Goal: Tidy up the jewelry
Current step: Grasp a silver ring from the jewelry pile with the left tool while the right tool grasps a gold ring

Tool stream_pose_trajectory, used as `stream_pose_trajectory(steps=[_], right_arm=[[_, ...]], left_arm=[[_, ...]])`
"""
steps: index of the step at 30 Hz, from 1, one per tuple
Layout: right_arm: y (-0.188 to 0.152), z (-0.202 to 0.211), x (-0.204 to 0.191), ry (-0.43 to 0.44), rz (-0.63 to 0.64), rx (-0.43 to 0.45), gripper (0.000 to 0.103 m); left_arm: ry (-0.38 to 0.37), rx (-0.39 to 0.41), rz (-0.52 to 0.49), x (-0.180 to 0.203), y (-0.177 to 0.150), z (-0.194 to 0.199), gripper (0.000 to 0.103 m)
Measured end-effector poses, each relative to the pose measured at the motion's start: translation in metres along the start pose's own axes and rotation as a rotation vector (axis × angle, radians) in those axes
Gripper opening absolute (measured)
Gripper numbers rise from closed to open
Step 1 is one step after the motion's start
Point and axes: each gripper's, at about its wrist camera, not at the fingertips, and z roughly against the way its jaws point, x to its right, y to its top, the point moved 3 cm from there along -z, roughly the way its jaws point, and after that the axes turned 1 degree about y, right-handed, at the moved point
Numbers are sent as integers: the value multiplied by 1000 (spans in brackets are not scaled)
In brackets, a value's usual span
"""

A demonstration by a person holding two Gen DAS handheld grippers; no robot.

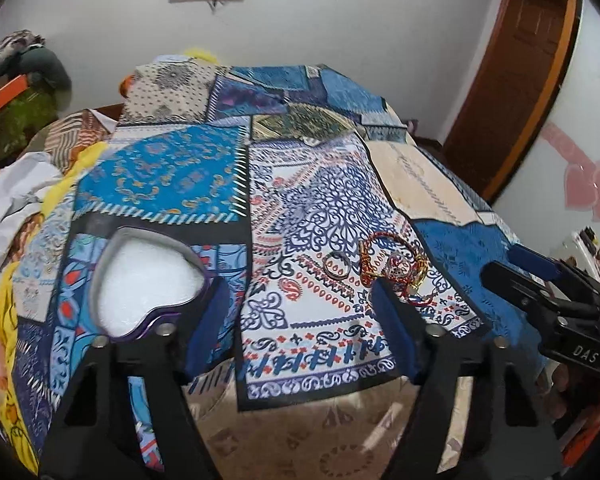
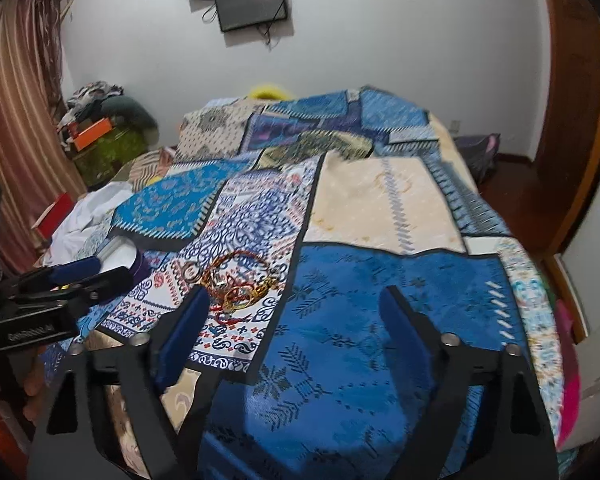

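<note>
A heart-shaped purple jewelry box (image 1: 146, 280) with white lining lies open on the patterned bedspread, by my left gripper's left finger; its edge shows in the right wrist view (image 2: 130, 258). A pile of jewelry (image 1: 394, 264) lies to its right: red and gold bangles, a red thread bracelet and a silver ring (image 1: 334, 269). The pile also shows in the right wrist view (image 2: 236, 284), just beyond the left fingertip. My left gripper (image 1: 300, 296) is open and empty above the bed. My right gripper (image 2: 294, 304) is open and empty; it appears at the right in the left wrist view (image 1: 540, 276).
The patchwork bedspread (image 2: 380, 208) covers the bed. White and yellow cloth (image 1: 16, 196) is piled on the left side. A cluttered shelf (image 2: 100, 132) stands by the wall at left, a wooden door (image 1: 516, 80) at right.
</note>
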Motion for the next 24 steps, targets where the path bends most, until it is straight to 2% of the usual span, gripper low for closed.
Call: stream_pose_trajectory(steps=[1, 3, 6, 9, 20, 24], right_arm=[[0, -4, 0, 11, 0, -7, 70], [1, -11, -2, 42, 0, -29, 59], [1, -18, -4, 83, -1, -49, 49], [2, -23, -8, 108, 7, -62, 41], [4, -43, -17, 148, 41, -98, 34], [2, -52, -17, 156, 39, -126, 22]], left_arm=[[-3, -9, -8, 1, 1, -4, 60], [-12, -29, -26, 2, 2, -14, 45], [-27, -55, -49, 5, 2, -27, 33], [-44, -70, -65, 8, 2, -37, 33], [-58, -70, -108, 16, 8, -55, 33], [-61, -64, -111, 17, 9, -59, 33]])
